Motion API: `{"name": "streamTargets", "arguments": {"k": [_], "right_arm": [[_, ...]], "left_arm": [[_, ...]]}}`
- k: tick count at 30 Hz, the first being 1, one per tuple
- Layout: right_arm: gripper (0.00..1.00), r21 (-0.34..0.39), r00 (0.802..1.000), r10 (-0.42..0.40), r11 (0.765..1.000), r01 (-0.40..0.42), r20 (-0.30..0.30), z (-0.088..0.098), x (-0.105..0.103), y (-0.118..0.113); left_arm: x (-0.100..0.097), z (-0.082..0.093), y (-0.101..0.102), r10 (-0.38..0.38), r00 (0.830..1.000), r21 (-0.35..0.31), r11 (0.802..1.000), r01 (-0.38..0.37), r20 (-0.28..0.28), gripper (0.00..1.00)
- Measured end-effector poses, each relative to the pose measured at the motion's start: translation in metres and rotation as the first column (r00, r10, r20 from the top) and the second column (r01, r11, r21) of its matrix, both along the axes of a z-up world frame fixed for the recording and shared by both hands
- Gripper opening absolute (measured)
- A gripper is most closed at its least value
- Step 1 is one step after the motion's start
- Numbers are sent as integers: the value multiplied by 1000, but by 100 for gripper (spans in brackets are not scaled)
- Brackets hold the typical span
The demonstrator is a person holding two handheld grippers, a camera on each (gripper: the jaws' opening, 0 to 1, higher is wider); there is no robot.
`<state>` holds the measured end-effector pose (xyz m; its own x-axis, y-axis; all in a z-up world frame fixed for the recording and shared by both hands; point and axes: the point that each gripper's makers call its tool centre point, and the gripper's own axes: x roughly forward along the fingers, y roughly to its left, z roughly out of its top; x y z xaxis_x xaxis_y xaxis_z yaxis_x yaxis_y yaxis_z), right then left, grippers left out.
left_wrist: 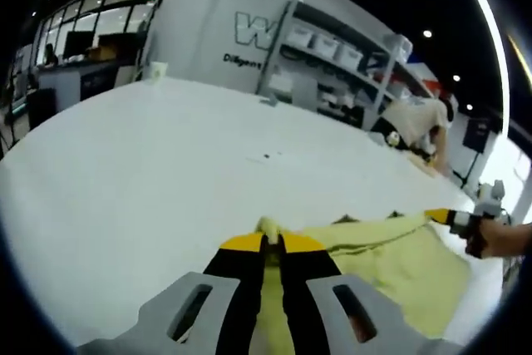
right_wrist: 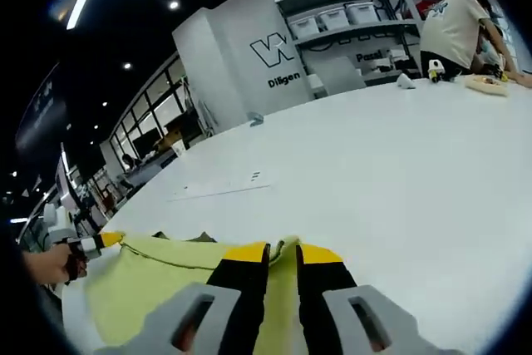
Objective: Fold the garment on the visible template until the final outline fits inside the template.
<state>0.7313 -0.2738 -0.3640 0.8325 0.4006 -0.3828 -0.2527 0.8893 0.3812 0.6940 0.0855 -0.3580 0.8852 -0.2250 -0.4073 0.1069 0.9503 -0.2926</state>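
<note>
On the white table, both claws pinch the yellow garment

the garment is plain pale yellow, with no print. the table is plain white. the left gripper has yellow tips over black jaws on a grey body; the right gripper has the same colours. the back wall is light grey with dark lettering. the shelf is grey with white boxes.

left gripper: grey body | black fingers | yellow tips
</note>
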Motion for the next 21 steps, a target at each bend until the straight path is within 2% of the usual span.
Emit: {"name": "streamTargets", "arguments": {"k": [1,3,8,10,11,13,15,17,18,19,21], "right_arm": [[10,-5,1000,5,1000,-5,16,5,3,-5],[11,-17,999,24,1000,-23,40,18,-4,-6],[13,-2,996,57,998,-57,73,30,-23,-12],[14,-15,993,81,997,-80,87,37,-34,-20],[14,-22,992,94,996,-92,90,34,-36,-24],[15,-41,985,145,989,-141,96,31,-53,-24],[15,-53,975,198,980,-194,99,31,-69,-24],[15,-79,965,247,968,-240,91,28,-86,-22],[15,-97,955,282,957,-274,94,28,-98,-20],[15,-97,947,310,949,-301,89,27,-111,-17],[15,-95,940,331,942,-323,83,24,-121,-16]], "left_arm": [[-4,4,-1,-16,1000,-8,1000,16,9,13],[-10,12,-3,-39,998,0,999,39,40,20],[-18,25,-3,-54,996,-47,997,58,77,33],[-27,30,-4,-75,993,-17,997,77,91,34],[-33,31,-6,-102,989,-3,995,103,103,33],[-39,32,-8,-125,986,3,992,126,107,32],[-55,35,-14,-189,977,24,982,187,102,32],[-64,37,-14,-207,973,25,978,206,101,32],[-75,39,-16,-228,969,33,974,226,93,32],[-84,38,-17,-251,964,45,968,248,85,32],[-97,30,-13,-288,955,66,957,284,69,31]]}}
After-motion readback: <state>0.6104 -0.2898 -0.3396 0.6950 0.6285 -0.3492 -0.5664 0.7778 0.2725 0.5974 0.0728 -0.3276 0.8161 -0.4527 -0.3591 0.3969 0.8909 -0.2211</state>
